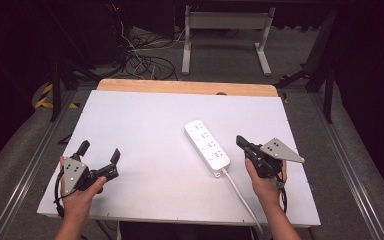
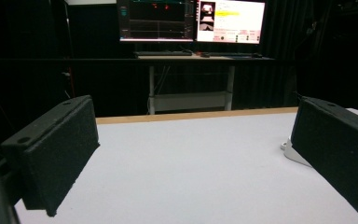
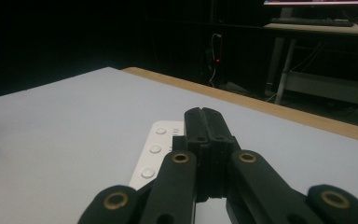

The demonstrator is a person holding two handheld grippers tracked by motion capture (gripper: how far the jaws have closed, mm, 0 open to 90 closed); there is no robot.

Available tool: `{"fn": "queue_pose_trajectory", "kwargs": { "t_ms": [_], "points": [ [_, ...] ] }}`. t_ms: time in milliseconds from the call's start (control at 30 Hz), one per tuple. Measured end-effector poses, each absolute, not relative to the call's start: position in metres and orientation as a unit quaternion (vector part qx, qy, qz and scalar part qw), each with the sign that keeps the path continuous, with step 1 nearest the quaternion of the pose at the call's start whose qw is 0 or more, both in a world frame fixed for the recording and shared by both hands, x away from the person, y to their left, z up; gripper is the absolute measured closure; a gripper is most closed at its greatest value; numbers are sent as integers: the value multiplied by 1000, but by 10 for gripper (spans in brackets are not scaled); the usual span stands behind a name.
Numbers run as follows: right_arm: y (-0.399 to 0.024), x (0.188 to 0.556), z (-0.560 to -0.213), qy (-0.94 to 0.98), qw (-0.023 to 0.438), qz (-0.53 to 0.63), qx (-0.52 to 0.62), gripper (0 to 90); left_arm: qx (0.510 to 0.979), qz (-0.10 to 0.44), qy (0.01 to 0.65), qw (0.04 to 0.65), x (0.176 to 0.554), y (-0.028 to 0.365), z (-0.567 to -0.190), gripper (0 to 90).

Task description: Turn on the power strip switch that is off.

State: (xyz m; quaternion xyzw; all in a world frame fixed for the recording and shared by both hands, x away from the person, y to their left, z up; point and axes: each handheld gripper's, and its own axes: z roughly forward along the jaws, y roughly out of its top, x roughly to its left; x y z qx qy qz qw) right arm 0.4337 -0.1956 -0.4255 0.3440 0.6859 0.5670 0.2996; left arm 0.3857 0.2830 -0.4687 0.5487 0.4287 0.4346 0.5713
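On the white tabletop (image 1: 145, 150) a white power strip (image 1: 207, 146) lies right of the middle, its cord running off the near edge. The right claw (image 1: 241, 141) sits just beside the strip's near end, jaws clenched together on nothing, apparently not touching it. The left claw (image 1: 99, 151) rests well apart at the near left corner, jaws spread wide and empty. Judging from this, nothing is gripped or pressed yet; the handling of the strip seems wholly ahead
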Motion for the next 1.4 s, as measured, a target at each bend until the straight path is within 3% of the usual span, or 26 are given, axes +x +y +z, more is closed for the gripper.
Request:
{"fn": "queue_pose_trajectory", "kwargs": {
  "t_ms": [500, 533, 700, 767, 800, 900, 1400],
  "points": [
    [-215, 427, -427, 666, 317, 565, 369, 900, 557, 426, 419, 577, 395, 275, -468, 12],
    [-215, 427, -428, 662, 327, 561, 374, 766, 556, 426, 419, 577, 395, 275, -468, 12],
    [-218, 429, -429, 633, 359, 551, 408, 369, 555, 428, 420, 576, 393, 277, -468, 12],
    [-220, 430, -429, 618, 369, 549, 425, 252, 555, 427, 420, 576, 393, 277, -468, 12],
    [-220, 430, -429, 618, 369, 549, 425, 252, 554, 427, 421, 577, 393, 277, -468, 12],
    [-225, 431, -428, 607, 377, 549, 433, 139, 554, 429, 421, 575, 392, 278, -468, 12],
    [-222, 436, -429, 618, 371, 545, 429, 49, 550, 434, 425, 572, 387, 282, -469, 12]
  ]
}}
